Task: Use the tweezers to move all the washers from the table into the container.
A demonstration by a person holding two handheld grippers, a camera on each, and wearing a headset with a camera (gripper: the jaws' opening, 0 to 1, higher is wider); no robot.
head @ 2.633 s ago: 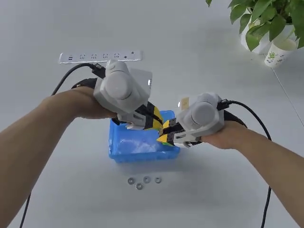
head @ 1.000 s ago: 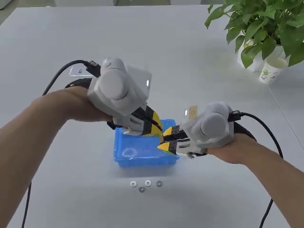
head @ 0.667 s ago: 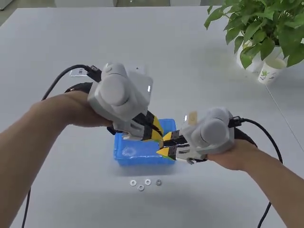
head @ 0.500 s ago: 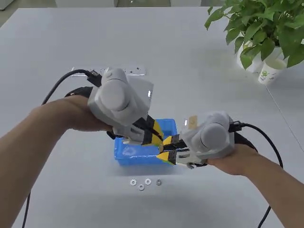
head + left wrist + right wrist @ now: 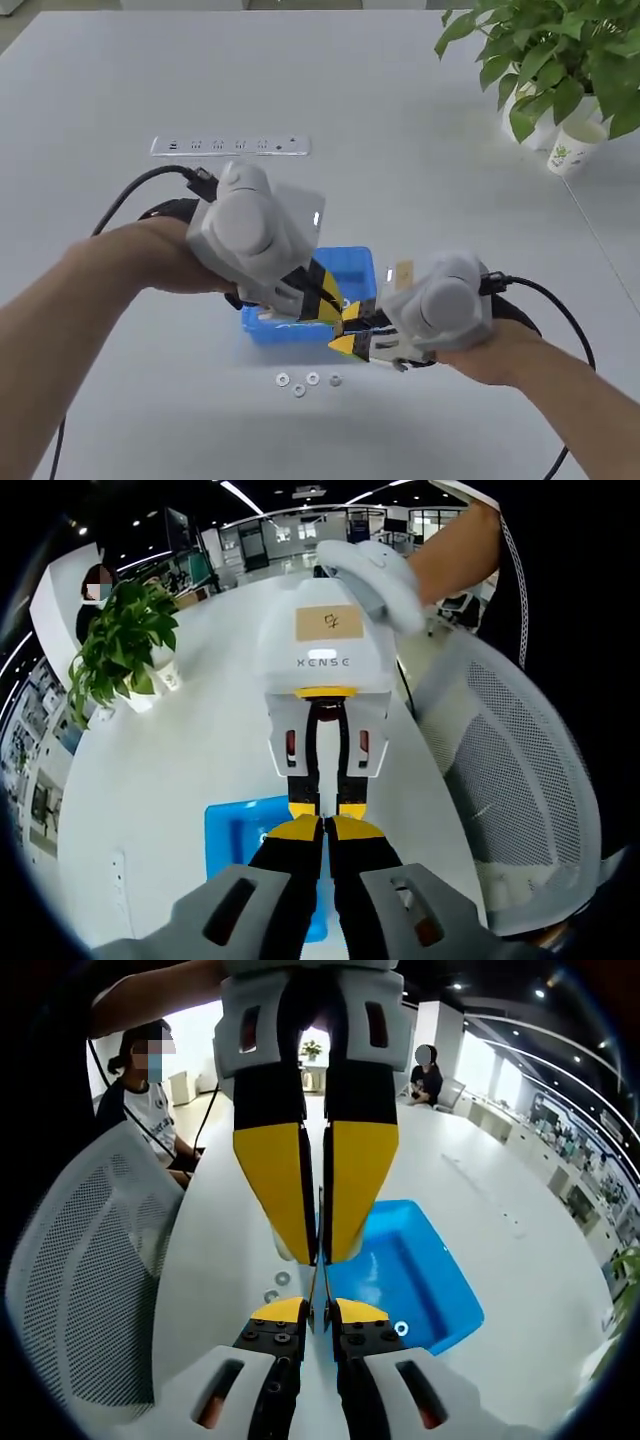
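Several small metal washers lie in a loose row on the white table just in front of the blue container. One washer rests inside the container. My left gripper and right gripper meet tip to tip over the container's near right corner. In the right gripper view a thin strip of metal, the tweezers, runs from the left gripper's yellow jaws into my right gripper. Both are shut on it. In the left gripper view the left gripper faces the right gripper.
A white power strip lies at the back of the table. A potted plant and a paper cup stand at the far right. A white mesh chair stands beside the table. Cables trail from both grippers.
The two grippers have stayed tip to tip and drifted a little toward the container's near edge. The washers on the table lie as before. The head camera has shifted.
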